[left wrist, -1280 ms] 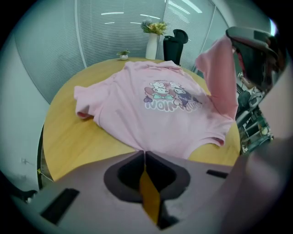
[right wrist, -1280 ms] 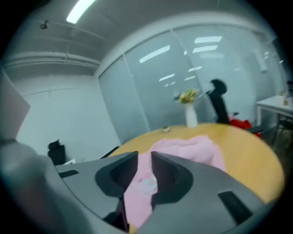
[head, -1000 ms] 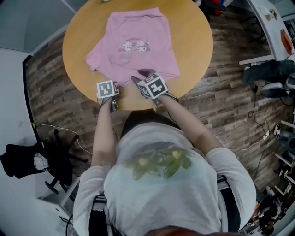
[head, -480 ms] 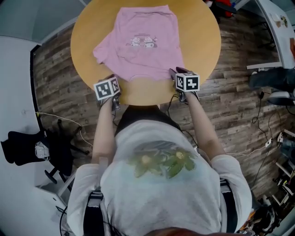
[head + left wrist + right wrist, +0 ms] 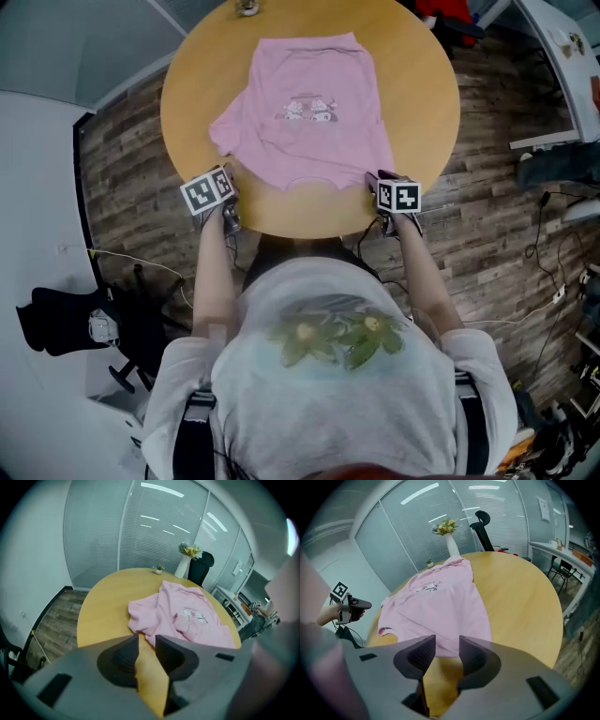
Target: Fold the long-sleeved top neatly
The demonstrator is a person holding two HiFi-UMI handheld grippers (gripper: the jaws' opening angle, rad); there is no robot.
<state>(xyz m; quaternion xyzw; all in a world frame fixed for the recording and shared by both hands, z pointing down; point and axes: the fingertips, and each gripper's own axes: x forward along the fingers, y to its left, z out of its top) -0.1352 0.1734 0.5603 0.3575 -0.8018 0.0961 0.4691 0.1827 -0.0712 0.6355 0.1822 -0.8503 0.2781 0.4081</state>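
The pink long-sleeved top (image 5: 314, 112) lies flat on the round wooden table (image 5: 412, 103), hem toward me and its left sleeve bunched inward. My left gripper (image 5: 228, 173) hovers at the near-left table edge, just short of the bunched sleeve (image 5: 140, 616). Its jaws have just been opening, and only bare table shows between them (image 5: 146, 639). My right gripper (image 5: 377, 178) is at the hem's right corner. It is open (image 5: 447, 641) with the hem (image 5: 454, 646) just beyond its tips and nothing held.
A white vase of flowers (image 5: 451, 541) and a small pot (image 5: 247, 7) stand at the table's far edge. A black office chair (image 5: 483, 527) is behind the table and another (image 5: 56, 323) stands on the floor at left. Desks line the right side.
The right gripper has swung from the middle of the hem to its right corner. The left gripper has drawn back a little to the left, off the top's edge.
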